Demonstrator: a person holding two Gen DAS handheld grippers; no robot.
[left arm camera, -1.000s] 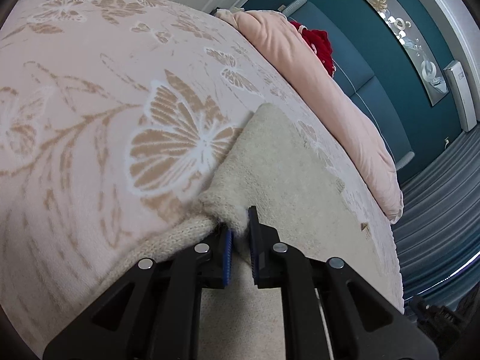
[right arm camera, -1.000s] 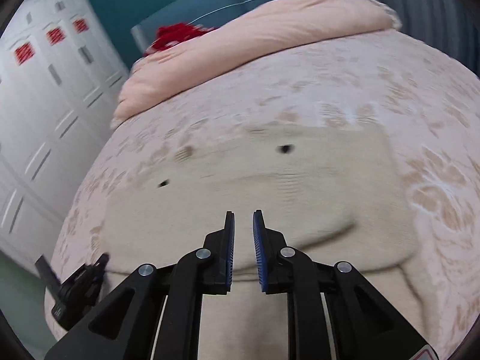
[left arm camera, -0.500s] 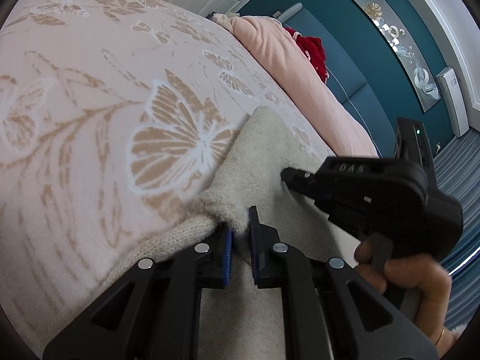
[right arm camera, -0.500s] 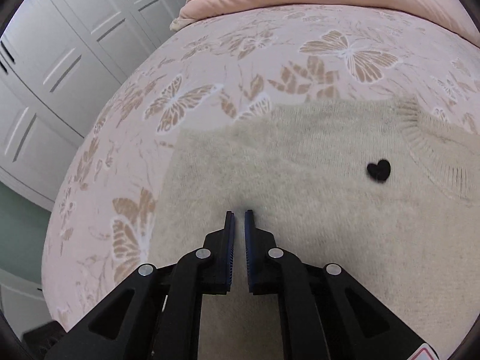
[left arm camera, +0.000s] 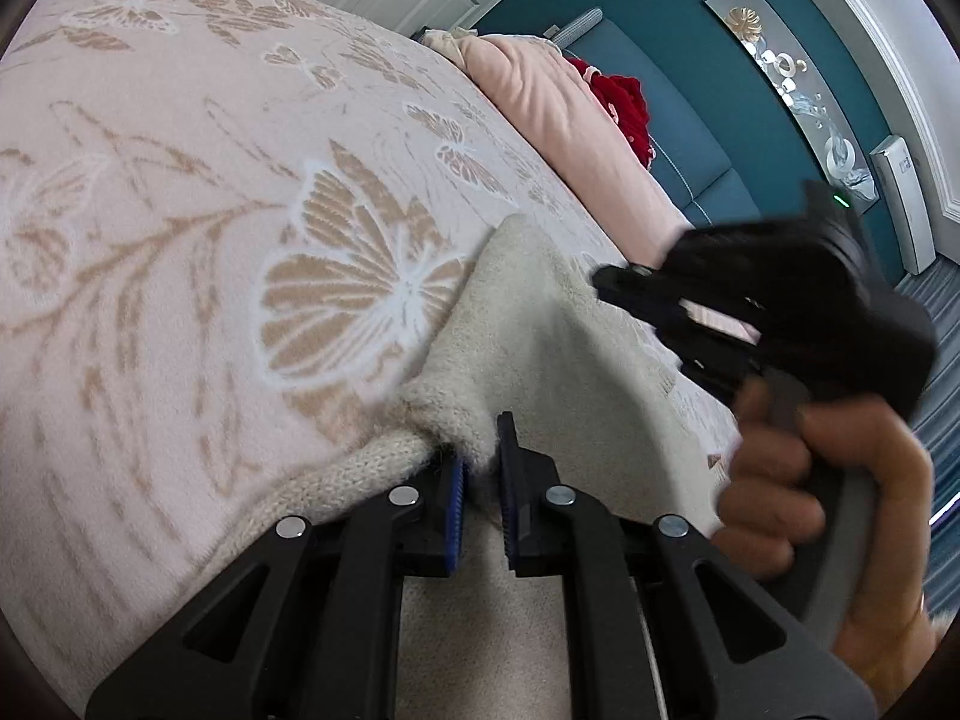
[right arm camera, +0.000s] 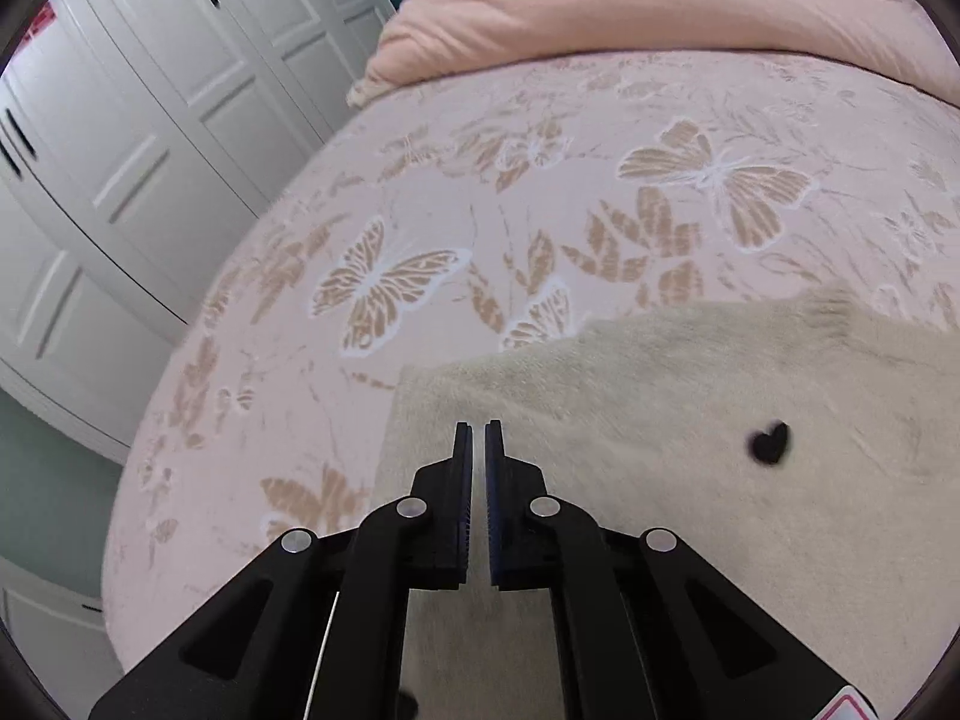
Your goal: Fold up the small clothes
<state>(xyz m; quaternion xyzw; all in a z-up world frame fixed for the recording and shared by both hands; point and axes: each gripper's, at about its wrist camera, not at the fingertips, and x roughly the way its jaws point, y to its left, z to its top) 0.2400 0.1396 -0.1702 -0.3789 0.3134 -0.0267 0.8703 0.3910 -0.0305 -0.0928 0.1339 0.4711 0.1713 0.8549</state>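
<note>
A cream knit sweater point(left arm camera: 540, 324) lies flat on the butterfly-patterned pink bedspread point(left arm camera: 180, 228). My left gripper point(left arm camera: 478, 468) is shut on a bunched fold at the sweater's edge, low near the bed surface. My right gripper point(right arm camera: 478, 429), held in a hand point(left arm camera: 810, 480), hovers over the sweater point(right arm camera: 660, 420) near its left corner. Its jaws are shut, and no cloth shows pinched between them. A small black heart point(right arm camera: 770, 443) marks the knit to the right of it. In the left wrist view the right gripper point(left arm camera: 603, 287) points down at the sweater's far part.
A rolled pink duvet point(right arm camera: 660, 0) lies along the head of the bed, with a red item point(left arm camera: 618, 99) behind it. White wardrobe doors point(right arm camera: 150, 90) stand past the bed's left edge. A teal wall point(left arm camera: 690, 30) and striped floor point(left arm camera: 942, 312) are at the right.
The right gripper swept across the sweater toward its left corner, sank, and its jaws closed. It and the hand came into the left wrist view. The left gripper kept its grip and place.
</note>
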